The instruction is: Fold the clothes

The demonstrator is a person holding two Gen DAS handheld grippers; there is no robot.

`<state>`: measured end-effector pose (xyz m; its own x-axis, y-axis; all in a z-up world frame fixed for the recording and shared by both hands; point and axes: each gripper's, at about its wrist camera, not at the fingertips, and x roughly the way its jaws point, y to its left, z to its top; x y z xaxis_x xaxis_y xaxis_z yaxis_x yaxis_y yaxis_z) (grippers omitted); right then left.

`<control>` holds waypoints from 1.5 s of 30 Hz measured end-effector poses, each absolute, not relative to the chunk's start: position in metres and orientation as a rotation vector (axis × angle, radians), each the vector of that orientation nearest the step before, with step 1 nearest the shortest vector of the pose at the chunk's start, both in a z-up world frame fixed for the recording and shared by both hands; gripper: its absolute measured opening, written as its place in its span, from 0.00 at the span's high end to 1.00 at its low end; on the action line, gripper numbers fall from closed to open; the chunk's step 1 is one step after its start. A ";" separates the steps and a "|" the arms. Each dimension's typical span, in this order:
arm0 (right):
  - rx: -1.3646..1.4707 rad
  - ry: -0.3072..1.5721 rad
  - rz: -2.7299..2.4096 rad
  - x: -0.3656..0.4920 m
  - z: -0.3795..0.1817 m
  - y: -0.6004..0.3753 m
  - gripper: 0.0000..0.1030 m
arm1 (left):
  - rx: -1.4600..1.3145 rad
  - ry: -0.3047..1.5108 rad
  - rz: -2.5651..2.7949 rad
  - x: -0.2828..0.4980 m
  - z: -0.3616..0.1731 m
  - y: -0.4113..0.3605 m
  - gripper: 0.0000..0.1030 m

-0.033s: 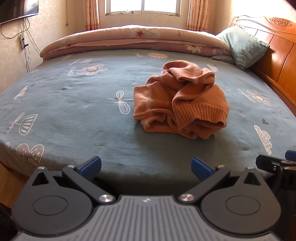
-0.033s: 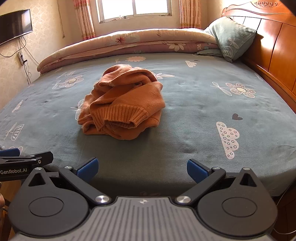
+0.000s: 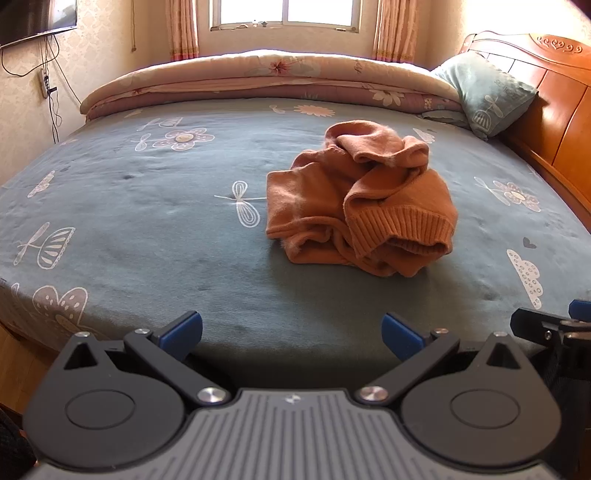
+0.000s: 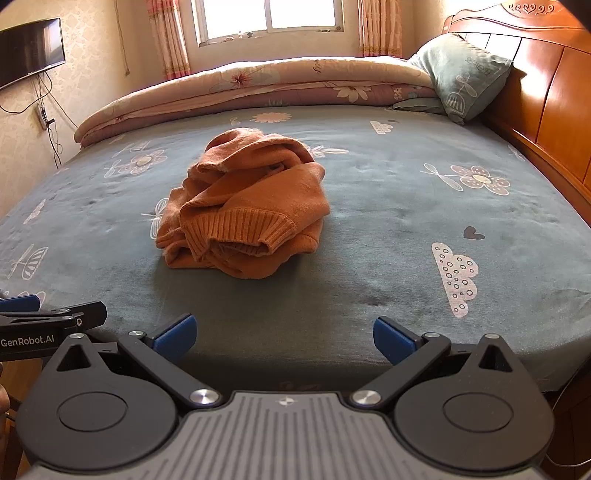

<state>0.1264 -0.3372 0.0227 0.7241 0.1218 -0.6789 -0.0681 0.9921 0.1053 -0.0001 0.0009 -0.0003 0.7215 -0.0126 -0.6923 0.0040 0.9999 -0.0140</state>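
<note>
Orange sweater (image 3: 360, 201) lies crumpled mid-bed (image 3: 147, 221), ribbed hem toward the cameras, at 1 o'clock from the left gripper (image 3: 291, 330) and 11 o'clock from the right gripper (image 4: 282, 332). Both grippers are spread wide and empty, near the bed's edge. Pillow (image 3: 484, 96) at 2 o'clock.

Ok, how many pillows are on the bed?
1 for sure: a grey-green pillow leaning on the wooden headboard, beside the folded quilt. Something flat lies beneath it, possibly another.

Home bedroom, bed (image 3: 147, 206), pillow (image 3: 484, 96), curtained window (image 3: 284, 14)
</note>
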 end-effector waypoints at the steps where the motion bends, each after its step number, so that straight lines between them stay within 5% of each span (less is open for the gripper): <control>1: 0.075 0.754 0.105 0.127 0.023 -0.337 0.00 | -0.012 0.765 -0.009 0.000 0.000 0.002 0.00; 45: 0.087 0.773 0.115 0.131 0.016 -0.339 0.00 | -0.008 0.795 0.006 0.065 0.019 -0.060 0.00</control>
